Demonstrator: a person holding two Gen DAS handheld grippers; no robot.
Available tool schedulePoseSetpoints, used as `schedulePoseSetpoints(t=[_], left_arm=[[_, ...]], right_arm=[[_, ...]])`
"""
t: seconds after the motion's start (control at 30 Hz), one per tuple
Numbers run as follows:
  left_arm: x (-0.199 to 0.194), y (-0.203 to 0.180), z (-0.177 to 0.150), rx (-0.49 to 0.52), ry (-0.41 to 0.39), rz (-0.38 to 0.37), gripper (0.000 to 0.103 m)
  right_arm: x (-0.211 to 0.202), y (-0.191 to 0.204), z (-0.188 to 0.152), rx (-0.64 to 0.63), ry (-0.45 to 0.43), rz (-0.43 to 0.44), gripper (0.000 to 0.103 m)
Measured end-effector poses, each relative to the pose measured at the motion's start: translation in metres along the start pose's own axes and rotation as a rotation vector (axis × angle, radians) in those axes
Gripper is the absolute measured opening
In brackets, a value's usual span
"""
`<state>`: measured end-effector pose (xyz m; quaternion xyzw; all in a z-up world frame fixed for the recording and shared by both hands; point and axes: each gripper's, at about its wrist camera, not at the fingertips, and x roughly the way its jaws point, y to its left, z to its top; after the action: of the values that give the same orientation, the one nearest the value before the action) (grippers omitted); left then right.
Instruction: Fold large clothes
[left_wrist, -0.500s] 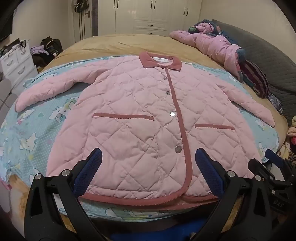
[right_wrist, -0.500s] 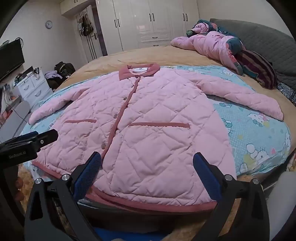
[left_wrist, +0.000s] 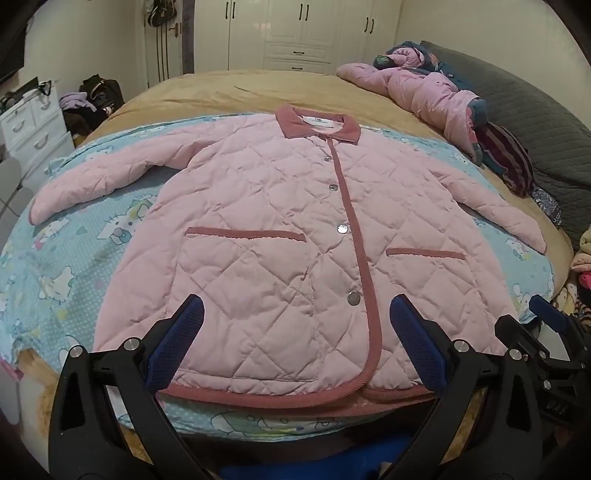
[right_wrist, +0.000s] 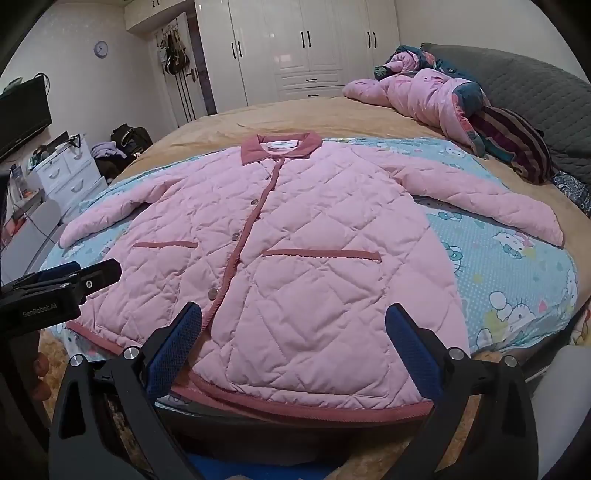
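A pink quilted jacket (left_wrist: 280, 236) (right_wrist: 303, 266) with a dark pink collar and trim lies flat and buttoned on a blue cartoon-print sheet, both sleeves spread outward. My left gripper (left_wrist: 295, 317) hovers open over the hem on the jacket's left half, nothing between its blue pads. My right gripper (right_wrist: 293, 321) hovers open above the hem on the right half, also empty. In the left wrist view the right gripper (left_wrist: 546, 328) shows at the right edge; in the right wrist view the left gripper (right_wrist: 74, 277) shows at the left edge.
The blue sheet (left_wrist: 66, 258) covers a tan bedspread (left_wrist: 236, 92). A heap of pink and striped clothes (right_wrist: 443, 99) lies at the bed's far right by a grey headboard (right_wrist: 535, 96). White drawers (right_wrist: 66, 173) and bags stand left; wardrobes (right_wrist: 295, 48) behind.
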<state>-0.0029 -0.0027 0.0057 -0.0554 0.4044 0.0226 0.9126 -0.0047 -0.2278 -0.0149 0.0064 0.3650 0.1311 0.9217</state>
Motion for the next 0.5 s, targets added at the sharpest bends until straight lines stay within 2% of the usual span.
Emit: schedulePoseSetpoints(t=[0.5], left_arm=[[-0.0003, -0.003, -0.0009, 0.0, 0.003, -0.005, 0.095]], right_arm=[[-0.0009, -0.0004, 0.0001, 0.004, 0.0, 0.003, 0.099]])
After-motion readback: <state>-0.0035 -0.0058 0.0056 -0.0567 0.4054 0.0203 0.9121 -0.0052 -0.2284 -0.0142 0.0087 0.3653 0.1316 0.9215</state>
